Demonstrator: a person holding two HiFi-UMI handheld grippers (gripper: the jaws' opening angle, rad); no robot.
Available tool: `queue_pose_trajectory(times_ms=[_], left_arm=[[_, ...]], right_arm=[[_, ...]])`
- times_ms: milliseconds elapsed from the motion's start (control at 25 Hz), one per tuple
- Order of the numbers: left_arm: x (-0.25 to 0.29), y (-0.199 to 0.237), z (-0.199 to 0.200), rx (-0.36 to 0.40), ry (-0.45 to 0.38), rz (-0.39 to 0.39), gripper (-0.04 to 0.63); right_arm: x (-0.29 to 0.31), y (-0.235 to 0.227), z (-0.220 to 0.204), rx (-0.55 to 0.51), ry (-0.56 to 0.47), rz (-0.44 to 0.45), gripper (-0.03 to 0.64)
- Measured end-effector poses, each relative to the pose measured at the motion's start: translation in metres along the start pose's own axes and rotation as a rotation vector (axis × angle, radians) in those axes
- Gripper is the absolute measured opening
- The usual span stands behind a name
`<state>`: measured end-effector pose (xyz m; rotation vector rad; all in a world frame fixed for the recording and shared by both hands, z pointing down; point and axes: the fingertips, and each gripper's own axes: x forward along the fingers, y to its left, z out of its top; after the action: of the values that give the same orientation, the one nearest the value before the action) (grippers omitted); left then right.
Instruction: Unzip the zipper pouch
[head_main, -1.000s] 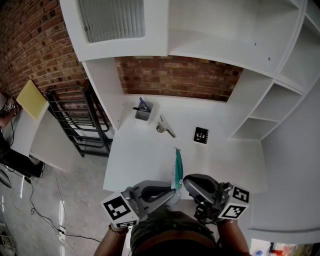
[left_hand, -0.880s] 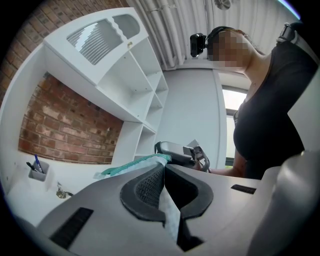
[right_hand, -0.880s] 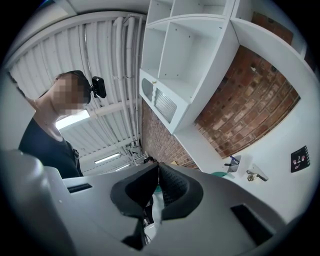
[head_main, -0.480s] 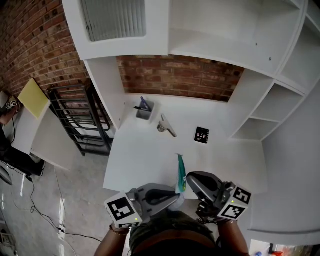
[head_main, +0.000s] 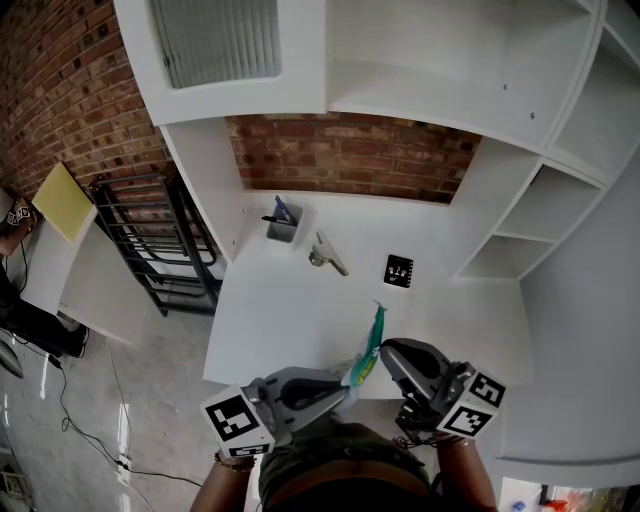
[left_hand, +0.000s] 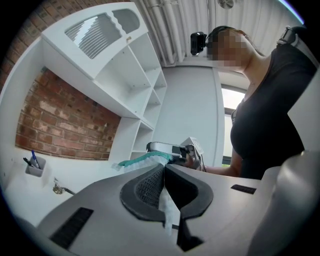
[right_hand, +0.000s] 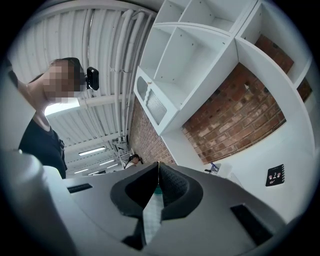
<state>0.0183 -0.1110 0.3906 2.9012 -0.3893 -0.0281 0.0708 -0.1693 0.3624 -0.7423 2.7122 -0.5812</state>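
Note:
The zipper pouch, clear mesh with a teal zipper edge, hangs in the air over the near edge of the white table, its far end tilted to the right. My left gripper is shut on its lower end; the mesh shows pinched between the jaws, and the teal edge runs beyond them. My right gripper is shut on the pouch from the right, with mesh caught between its jaws. In the left gripper view the right gripper sits at the pouch's far end.
At the back of the table stand a pen cup, a metal clip and a black marker card. White shelves rise on the right, and a black rack stands left of the table.
The pouch's far end has swung from leaning slightly left to leaning right. Both grippers stay shut on it near the table's front edge.

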Motion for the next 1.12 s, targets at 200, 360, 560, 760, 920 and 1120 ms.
queue_pose_trajectory(times_ms=[200, 360, 560, 760, 920, 1120], left_arm=[[-0.005, 0.002, -0.003, -0.006, 0.004, 0.013, 0.008], [-0.007, 0.005, -0.002, -0.006, 0.003, 0.022, 0.008], [-0.009, 0.008, -0.004, -0.011, -0.002, 0.039, 0.008], [-0.014, 0.011, -0.004, -0.002, -0.006, 0.053, 0.008], [-0.018, 0.014, -0.003, 0.002, -0.009, 0.061, 0.008], [-0.022, 0.02, 0.0, -0.015, -0.007, 0.068, 0.008]], right_arm=[[-0.007, -0.004, 0.004, -0.008, -0.013, -0.023, 0.006], [-0.012, -0.009, 0.006, -0.014, -0.02, -0.042, 0.006], [-0.02, -0.015, 0.009, -0.01, -0.042, -0.074, 0.006], [-0.021, -0.02, 0.01, -0.027, -0.045, -0.083, 0.006], [-0.023, -0.022, 0.012, -0.031, -0.049, -0.089, 0.006], [-0.022, -0.022, 0.015, -0.04, -0.056, -0.115, 0.006]])
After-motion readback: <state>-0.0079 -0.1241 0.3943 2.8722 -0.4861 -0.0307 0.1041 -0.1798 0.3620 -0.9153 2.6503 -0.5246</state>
